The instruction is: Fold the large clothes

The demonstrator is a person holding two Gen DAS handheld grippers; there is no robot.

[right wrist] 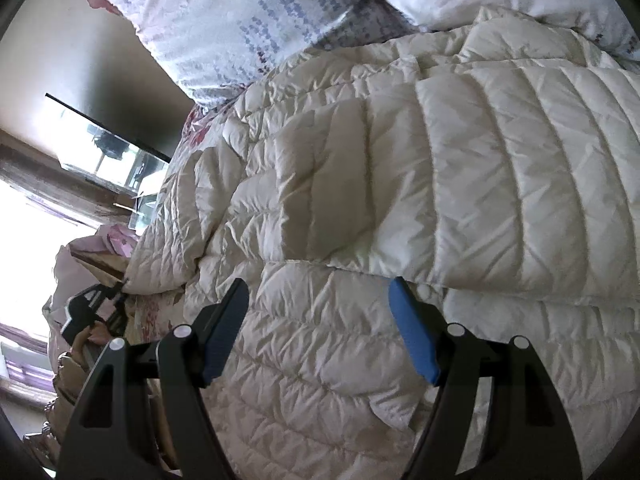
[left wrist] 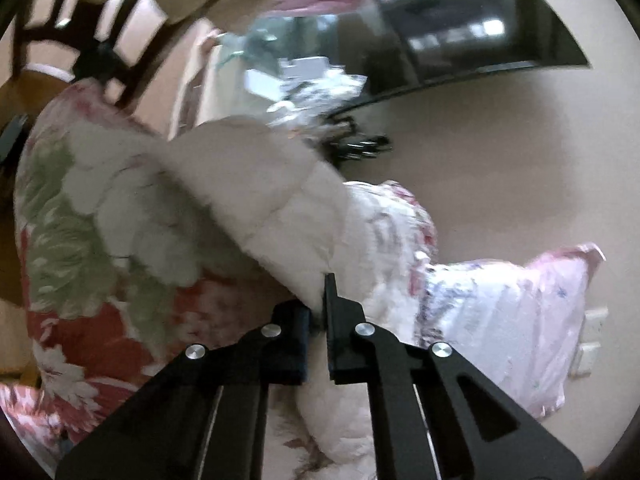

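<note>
Left tongs [left wrist: 318,304] pinch a fold of the white puffer jacket [left wrist: 256,184], lifted ahead of them over the floral bedspread [left wrist: 80,320]. Right tongs [right wrist: 320,300] gape wide, empty, just above the jacket's quilted body [right wrist: 440,160]; pillows [right wrist: 240,20] beyond, window far left.

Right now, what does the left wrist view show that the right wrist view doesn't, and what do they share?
Only the left wrist view shows the left gripper shut on an edge of the white quilted down jacket, plus a red-and-green floral quilt and a dark wooden chair.

Only the right wrist view shows the right gripper open over the jacket, and the jacket's quilted panels spread out in sharp detail.

Both show the jacket, a pale pink-and-blue patterned pillow and a wall-mounted TV.
</note>
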